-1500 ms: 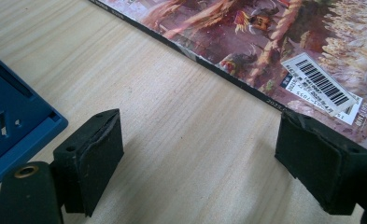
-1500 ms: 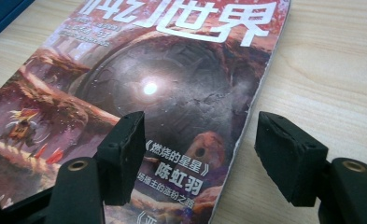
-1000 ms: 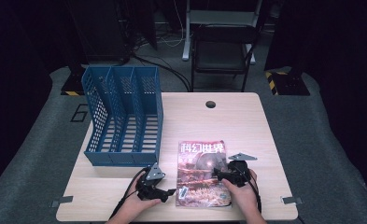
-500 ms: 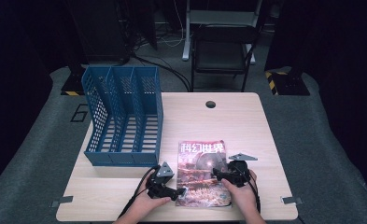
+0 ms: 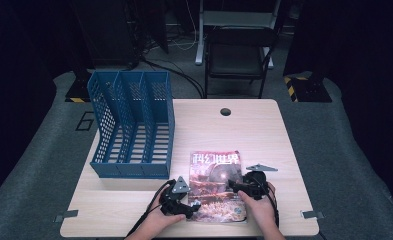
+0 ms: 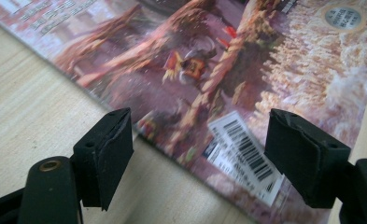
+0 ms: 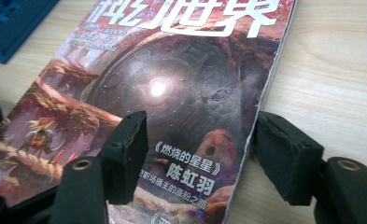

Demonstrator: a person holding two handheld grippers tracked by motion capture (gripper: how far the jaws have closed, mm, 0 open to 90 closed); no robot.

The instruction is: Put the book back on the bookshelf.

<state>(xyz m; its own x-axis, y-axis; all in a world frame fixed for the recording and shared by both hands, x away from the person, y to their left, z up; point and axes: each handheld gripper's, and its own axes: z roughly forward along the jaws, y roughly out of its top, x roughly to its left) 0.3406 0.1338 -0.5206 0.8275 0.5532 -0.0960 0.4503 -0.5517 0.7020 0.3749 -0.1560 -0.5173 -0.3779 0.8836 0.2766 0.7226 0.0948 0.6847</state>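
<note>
A magazine (image 5: 216,185) with a reddish fantasy cover lies flat near the table's front edge. My left gripper (image 5: 189,205) is open at its lower left corner. In the left gripper view the jaws straddle the magazine (image 6: 209,60) edge, one over bare wood and one over the cover beside the barcode (image 6: 244,154), around my left gripper (image 6: 197,135). My right gripper (image 5: 241,186) is open at the right edge. In the right gripper view the magazine (image 7: 181,84) has one jaw above its cover and one just outside its spine, around my right gripper (image 7: 200,140).
A blue three-slot file rack (image 5: 131,125) stands at the table's left, and its corner (image 7: 8,23) shows in the right gripper view. The wooden table (image 5: 264,130) has a cable hole (image 5: 225,111) at the back. A dark chair (image 5: 239,50) stands behind it.
My left gripper has slid right along the table up to the magazine's lower left corner. The right gripper and the magazine have stayed where they were.
</note>
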